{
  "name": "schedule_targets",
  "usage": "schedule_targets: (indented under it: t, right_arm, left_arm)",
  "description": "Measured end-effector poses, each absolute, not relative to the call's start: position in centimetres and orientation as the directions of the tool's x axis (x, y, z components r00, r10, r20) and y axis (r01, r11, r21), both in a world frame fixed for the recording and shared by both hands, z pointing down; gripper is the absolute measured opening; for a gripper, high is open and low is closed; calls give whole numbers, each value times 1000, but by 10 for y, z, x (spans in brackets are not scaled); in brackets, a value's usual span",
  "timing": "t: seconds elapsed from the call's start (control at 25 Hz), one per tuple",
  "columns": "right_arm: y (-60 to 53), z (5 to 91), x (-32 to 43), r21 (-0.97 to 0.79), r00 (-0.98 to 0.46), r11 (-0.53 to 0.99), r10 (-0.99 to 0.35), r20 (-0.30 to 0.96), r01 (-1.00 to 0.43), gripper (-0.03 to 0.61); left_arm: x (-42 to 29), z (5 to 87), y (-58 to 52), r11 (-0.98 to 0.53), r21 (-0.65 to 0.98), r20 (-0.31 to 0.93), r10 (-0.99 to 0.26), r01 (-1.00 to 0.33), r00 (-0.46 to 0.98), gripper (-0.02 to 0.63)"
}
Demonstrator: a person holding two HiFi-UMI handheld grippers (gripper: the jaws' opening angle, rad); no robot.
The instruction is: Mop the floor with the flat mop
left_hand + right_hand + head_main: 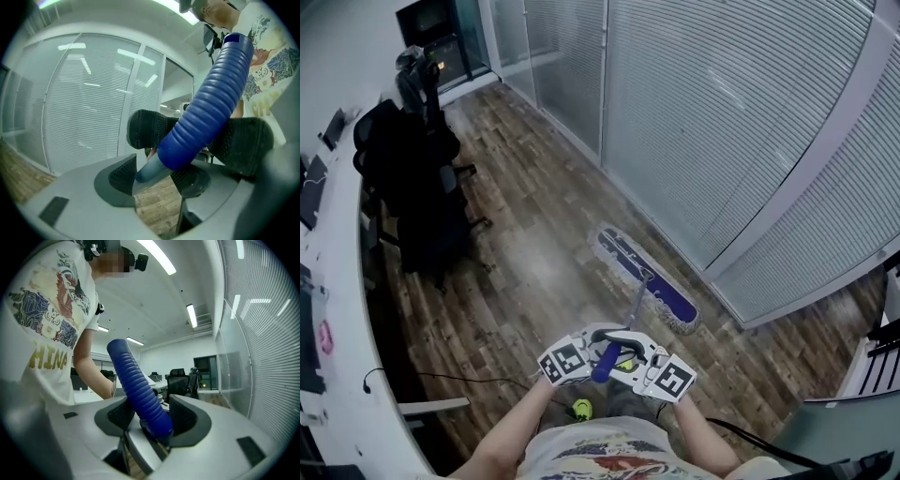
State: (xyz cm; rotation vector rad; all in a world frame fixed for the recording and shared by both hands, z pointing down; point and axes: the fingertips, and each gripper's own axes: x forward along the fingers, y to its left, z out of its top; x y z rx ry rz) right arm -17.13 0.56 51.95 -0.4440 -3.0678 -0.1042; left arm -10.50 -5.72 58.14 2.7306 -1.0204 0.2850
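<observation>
The mop (645, 279) has a flat blue head with a pale fringe, a grey pole and a ribbed blue grip (138, 385). The left gripper (154, 176) and right gripper (152, 420) both clamp the grip.

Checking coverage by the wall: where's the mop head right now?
In the head view, the mop head lies flat on the wood floor, right of centre, running roughly parallel and close to the base of the blind-covered glass partition.

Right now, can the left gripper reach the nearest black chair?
Probably not. The left gripper is shut on the mop handle, and the chair stands far off at the desk. The floor between looks free, so only a walk would bring it near.
</observation>
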Motion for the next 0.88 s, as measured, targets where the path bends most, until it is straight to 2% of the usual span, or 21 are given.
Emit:
schedule_targets:
  t: [0.28, 0.56, 0.72, 0.88]
  right_arm:
    - [159, 529, -185, 55, -919, 920, 382, 97, 388, 221]
    - [257, 519, -184, 17, -874, 878, 475, 103, 479, 221]
    - [294, 519, -162, 2, -860, 864, 501, 96, 503, 221]
    - [316, 517, -109, 21, -864, 866, 495, 94, 499, 221]
  left_arm:
    - [-125, 586, 90, -659, 158, 242, -696, -735, 676, 202]
    - [-133, 577, 183, -545, 184, 265, -774, -818, 575, 201]
    - [-116, 577, 219, -521, 140, 291, -791, -842, 538, 195]
    - [-61, 574, 241, -579, 70, 296, -765, -812, 571, 193]
